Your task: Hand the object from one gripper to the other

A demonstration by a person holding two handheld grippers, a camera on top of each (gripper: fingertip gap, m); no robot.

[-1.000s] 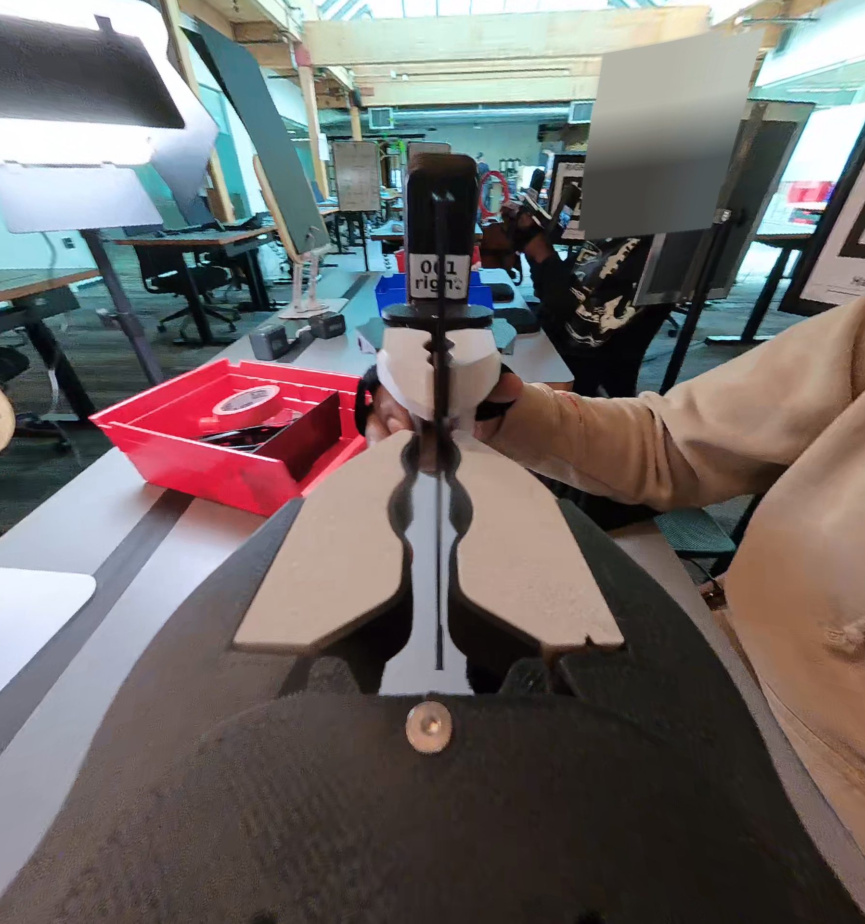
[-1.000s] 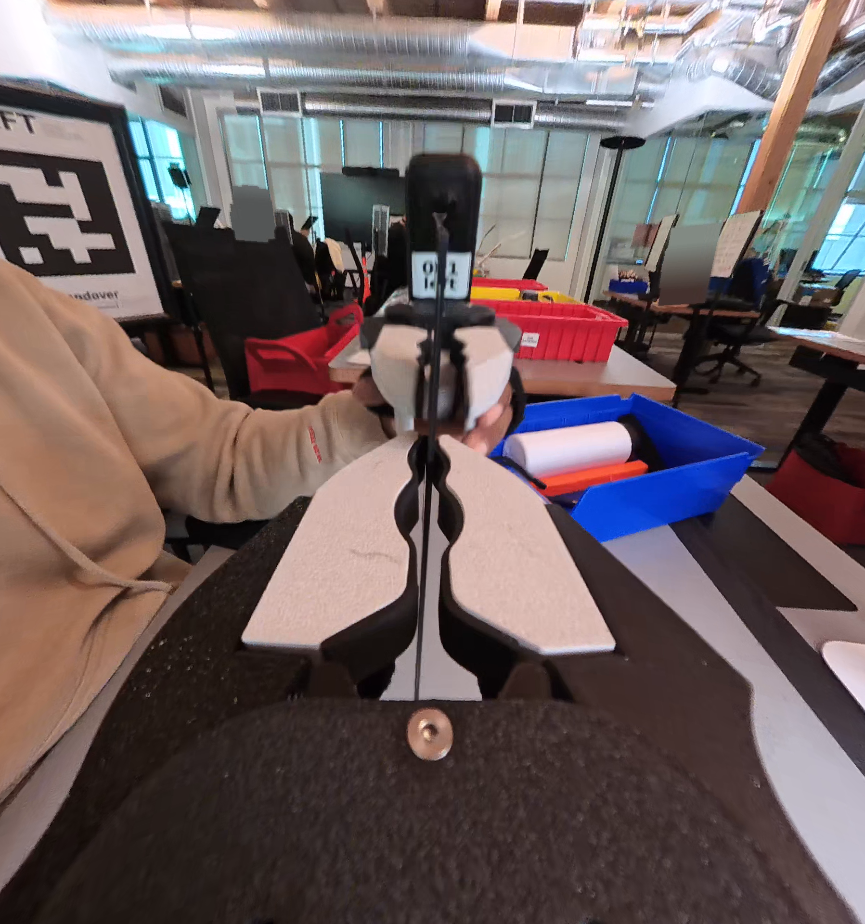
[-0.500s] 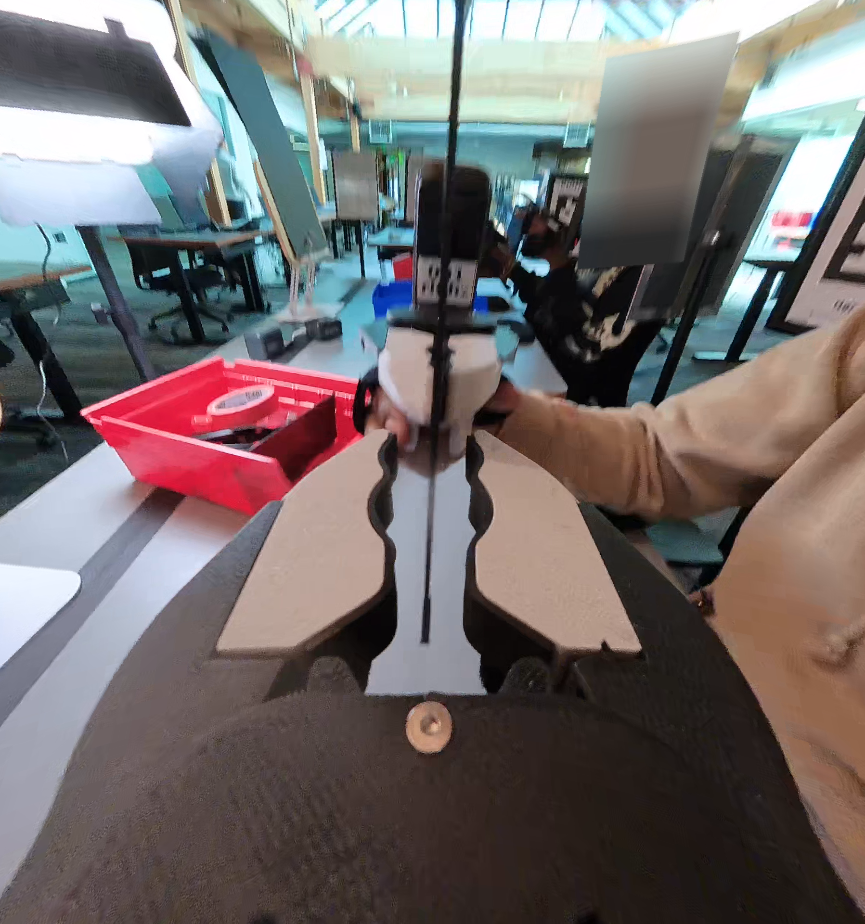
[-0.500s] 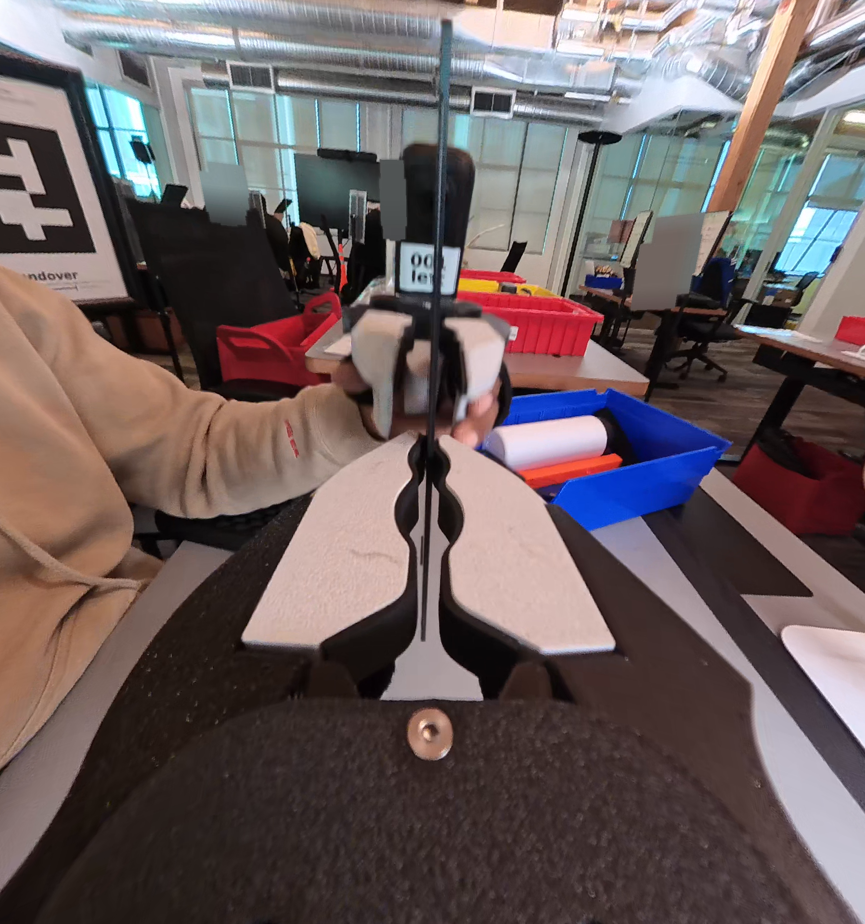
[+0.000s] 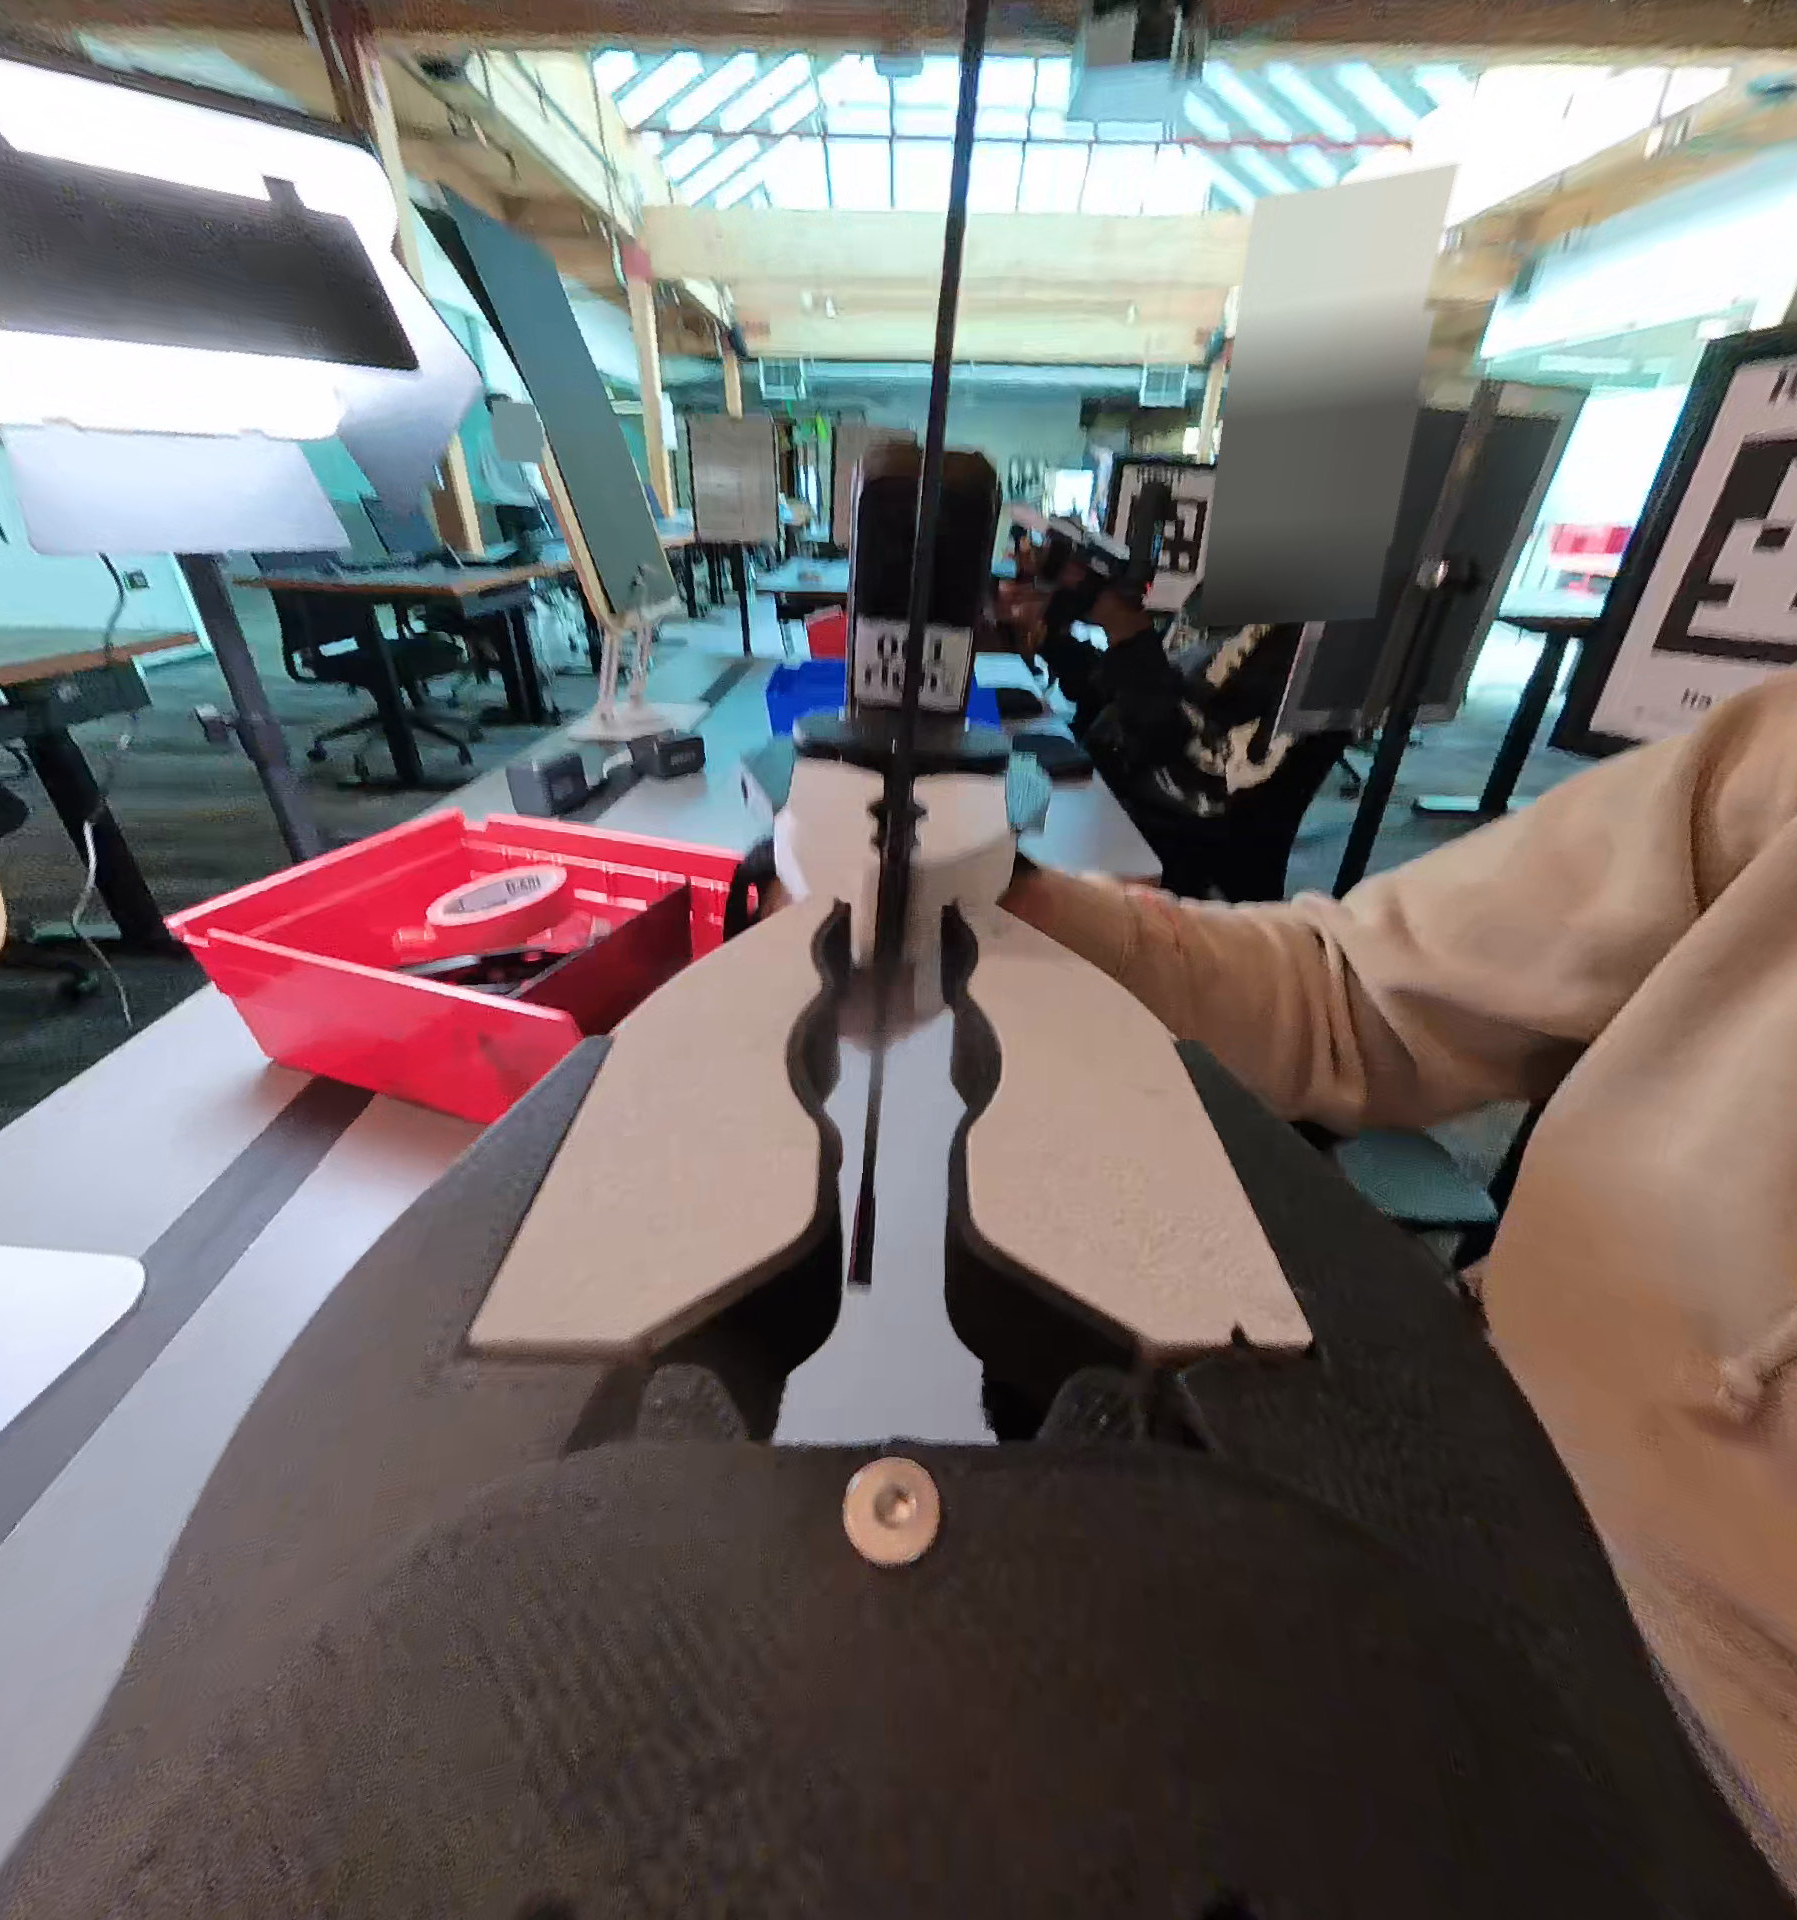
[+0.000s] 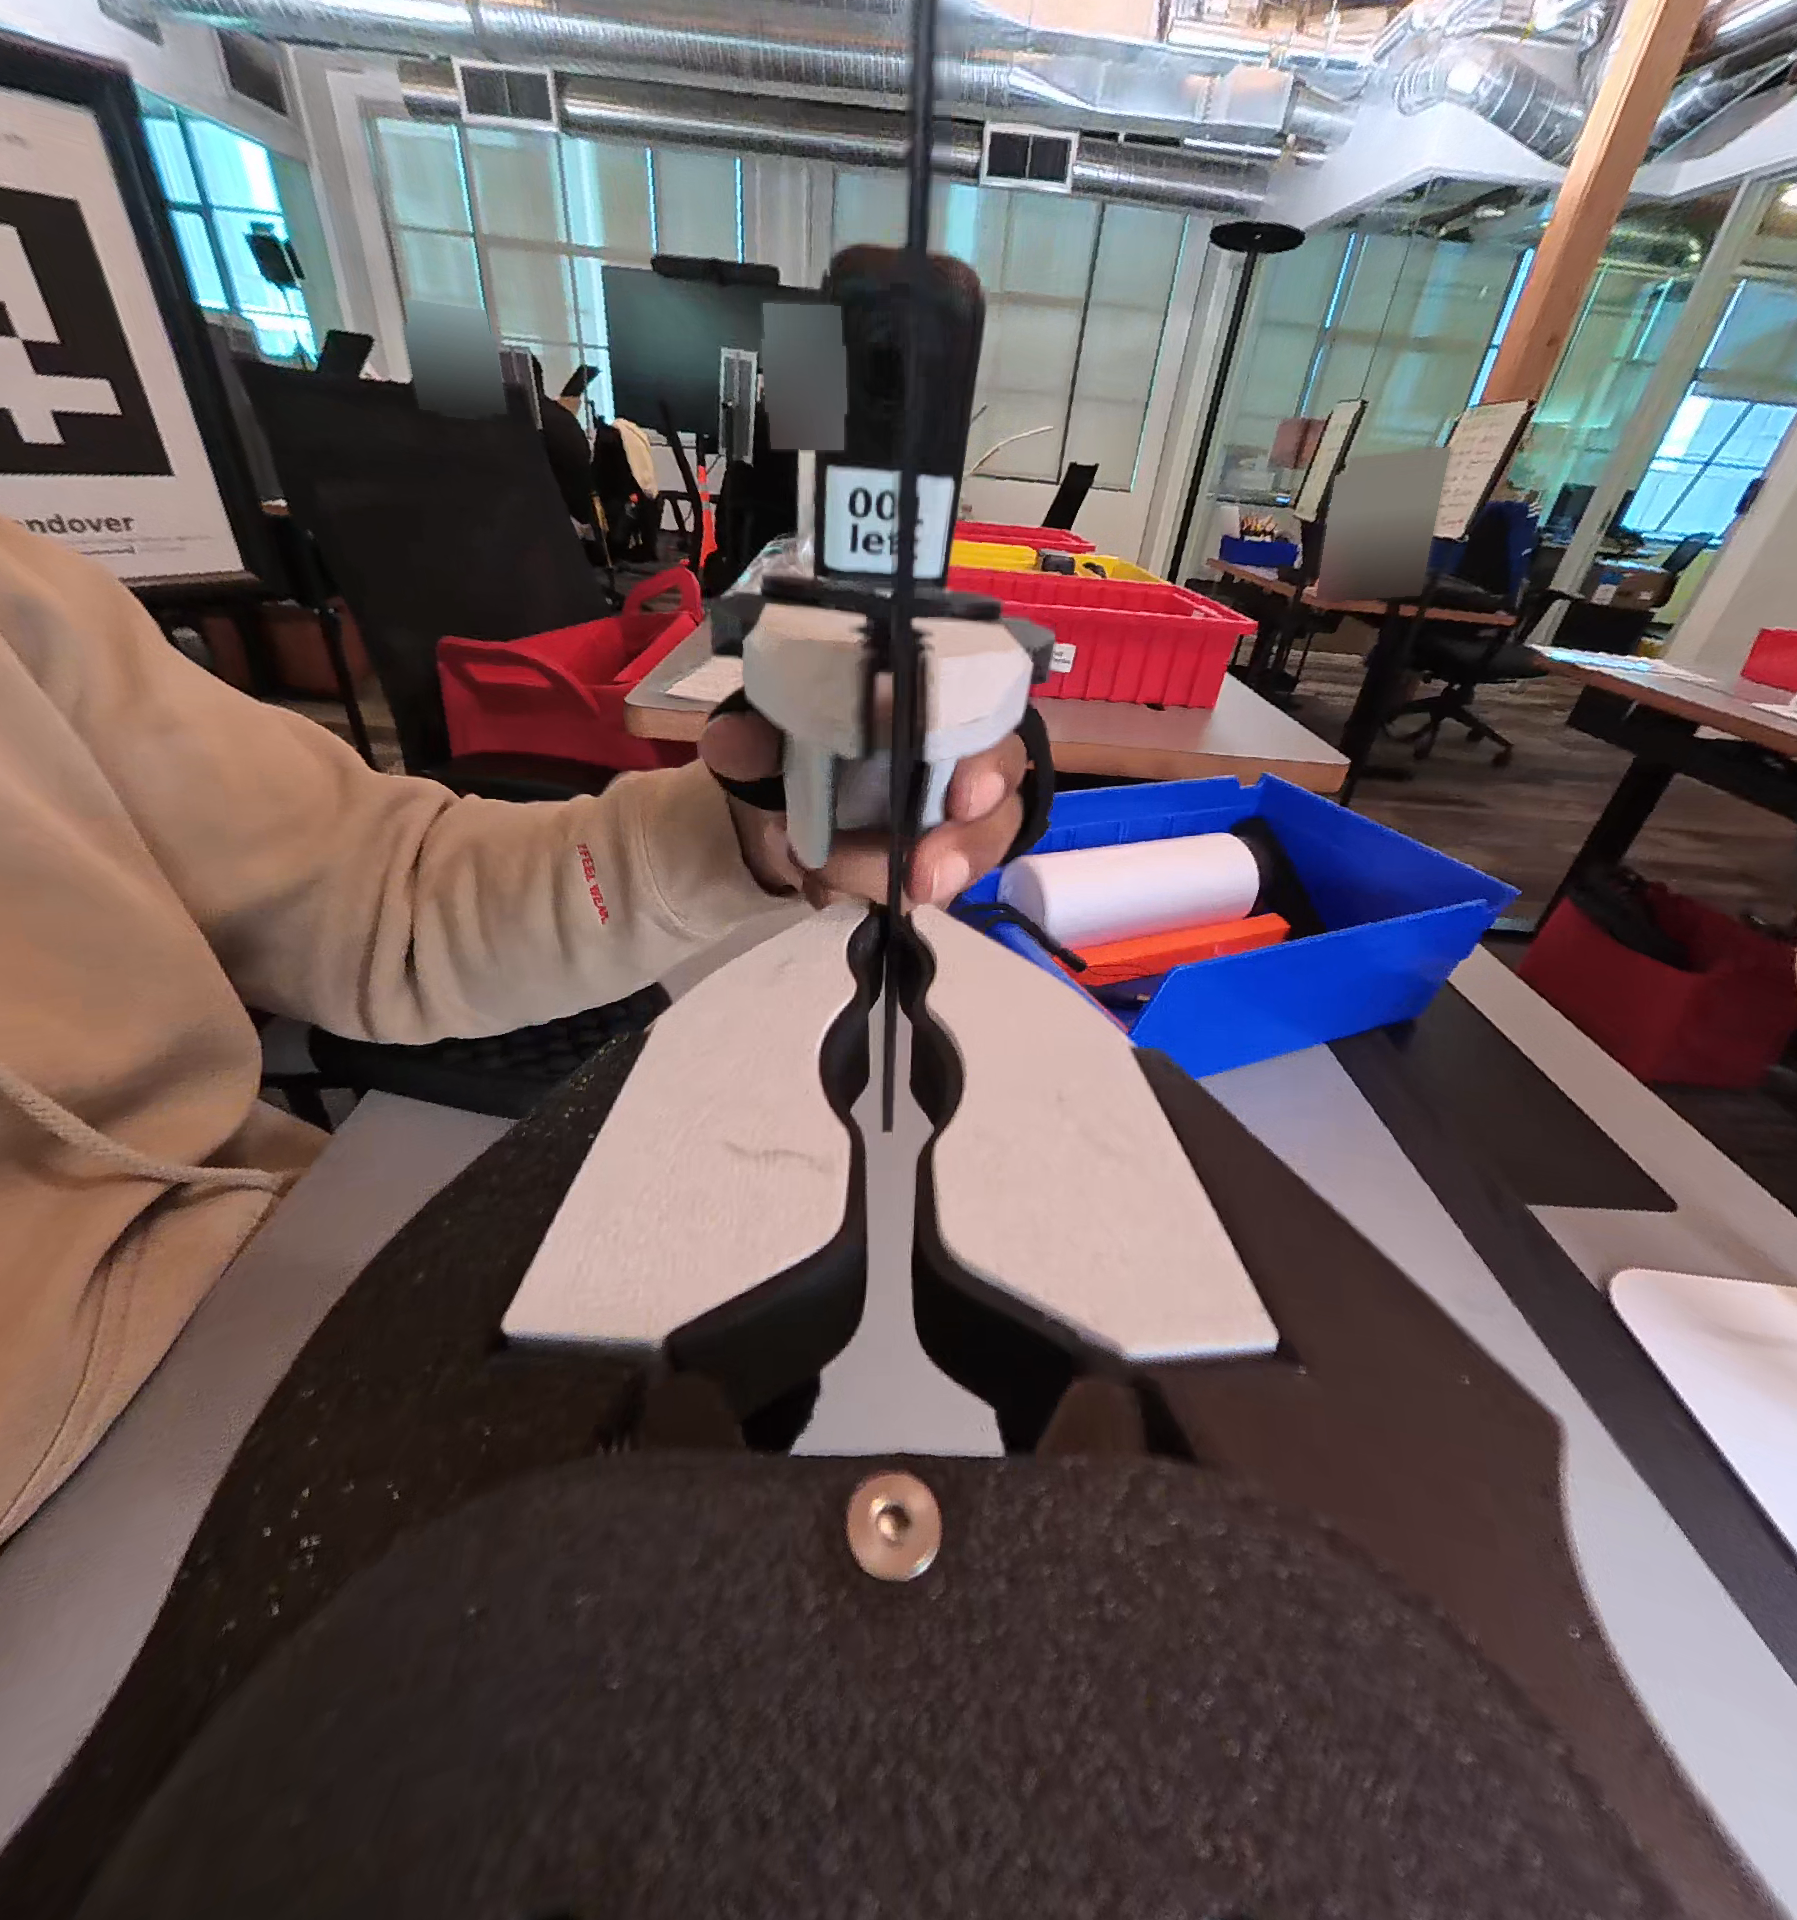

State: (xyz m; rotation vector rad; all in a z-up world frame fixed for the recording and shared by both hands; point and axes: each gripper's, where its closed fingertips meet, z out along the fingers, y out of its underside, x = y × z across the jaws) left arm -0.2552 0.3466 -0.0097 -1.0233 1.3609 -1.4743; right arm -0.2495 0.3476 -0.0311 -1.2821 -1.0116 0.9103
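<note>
Black and very thin, the rod stands upright, pinched between the tips of the right gripper, whose jaws are closed on it. The left gripper, facing it, has its jaws apart, with the rod in the gap, untouched. Each gripper body carries a small white printed label. A red bin sits left of the rod, a blue bin to its right.

Two wrist cameras facing each other closely, each showing the opposite gripper
</note>
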